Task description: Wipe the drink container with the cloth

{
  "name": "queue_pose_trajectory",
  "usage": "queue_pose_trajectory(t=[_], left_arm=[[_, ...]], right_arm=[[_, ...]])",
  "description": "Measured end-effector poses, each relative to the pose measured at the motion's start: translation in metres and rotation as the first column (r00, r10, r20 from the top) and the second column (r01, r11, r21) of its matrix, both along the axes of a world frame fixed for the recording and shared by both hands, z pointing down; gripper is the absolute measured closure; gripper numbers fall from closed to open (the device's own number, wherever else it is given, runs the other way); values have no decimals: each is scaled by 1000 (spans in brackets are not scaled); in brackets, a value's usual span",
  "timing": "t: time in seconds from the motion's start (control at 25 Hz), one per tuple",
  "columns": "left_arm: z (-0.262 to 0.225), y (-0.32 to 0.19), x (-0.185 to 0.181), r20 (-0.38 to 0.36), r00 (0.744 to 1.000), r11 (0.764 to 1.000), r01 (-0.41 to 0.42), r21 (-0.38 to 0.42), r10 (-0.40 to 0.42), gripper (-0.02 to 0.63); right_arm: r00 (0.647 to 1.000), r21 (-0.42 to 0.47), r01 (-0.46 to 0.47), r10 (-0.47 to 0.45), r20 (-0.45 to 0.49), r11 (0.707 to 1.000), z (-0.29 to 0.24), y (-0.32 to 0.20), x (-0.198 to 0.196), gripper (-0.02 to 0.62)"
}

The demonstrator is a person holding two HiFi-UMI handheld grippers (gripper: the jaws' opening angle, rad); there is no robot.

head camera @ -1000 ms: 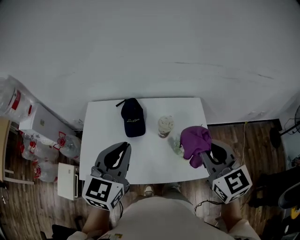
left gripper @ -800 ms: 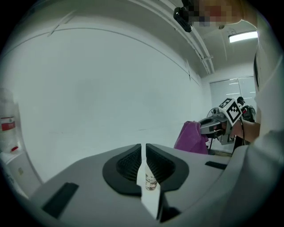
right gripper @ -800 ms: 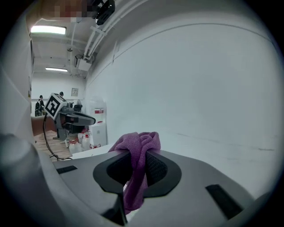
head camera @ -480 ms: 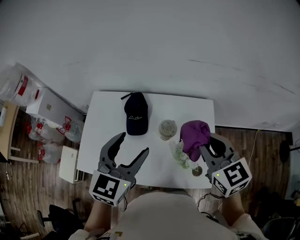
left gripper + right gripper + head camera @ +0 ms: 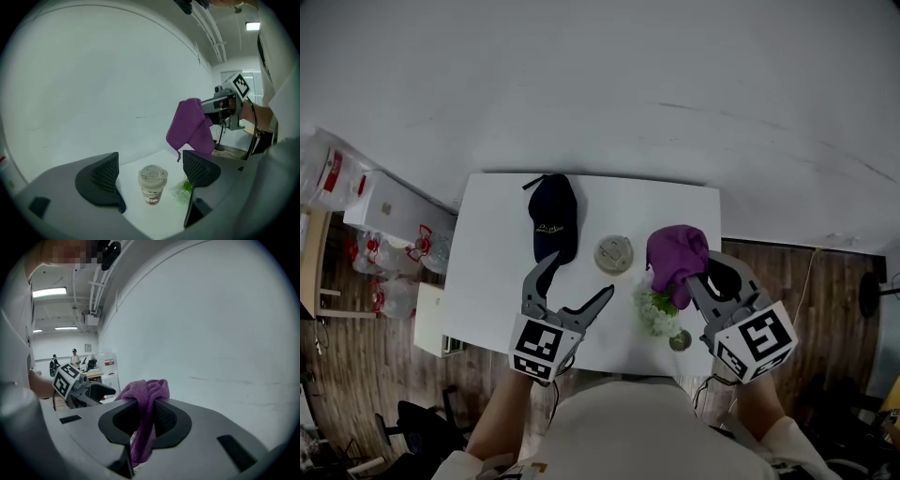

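A paper drink cup with a beige lid (image 5: 613,254) (image 5: 152,184) stands upright on the white table (image 5: 497,272). My left gripper (image 5: 575,281) (image 5: 150,173) is open, its jaws having just been opening; the cup stands a little ahead of the gap between them and touches neither pad. My right gripper (image 5: 689,281) (image 5: 145,416) is shut on a purple cloth (image 5: 677,258) (image 5: 146,401) (image 5: 190,126), held in the air to the right of the cup. The cloth bunches above the jaws and hangs below them.
A dark navy cap (image 5: 551,225) lies on the table left of the cup. A small bunch of white-green flowers (image 5: 657,310) (image 5: 185,190) sits near the front right edge. Boxes and plastic bottles (image 5: 384,234) stand on the floor at the left. People stand far off in the room (image 5: 74,357).
My left gripper went from shut to wide open and moved forward toward the cup. My right gripper carried the purple cloth left and forward, closer to the cup.
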State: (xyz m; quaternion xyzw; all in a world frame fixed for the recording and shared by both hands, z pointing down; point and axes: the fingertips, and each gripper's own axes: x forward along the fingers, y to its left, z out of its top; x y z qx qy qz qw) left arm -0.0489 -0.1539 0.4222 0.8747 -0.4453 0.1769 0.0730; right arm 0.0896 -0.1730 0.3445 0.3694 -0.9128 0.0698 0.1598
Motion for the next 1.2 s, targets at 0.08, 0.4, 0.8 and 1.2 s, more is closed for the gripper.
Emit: queue_pose_trajectory(t=[0.08, 0.4, 0.8, 1.2], left_arm=[[21, -7, 9, 52, 999, 1000, -12, -17, 13, 187], [115, -19, 22, 147, 989, 982, 52, -184, -25, 172], [153, -40, 33, 89, 995, 966, 74, -246, -53, 164], [155, -42, 44, 62, 998, 970, 14, -243, 1, 190]], right_arm=[[1000, -1, -9, 9, 9, 1000, 5, -6, 4, 522], [1000, -31, -3, 3, 15, 1000, 31, -29, -1, 522], [1000, -109, -5, 4, -1, 994, 72, -42, -5, 522], [986, -204, 116, -137, -95, 972, 144, -56, -53, 522]])
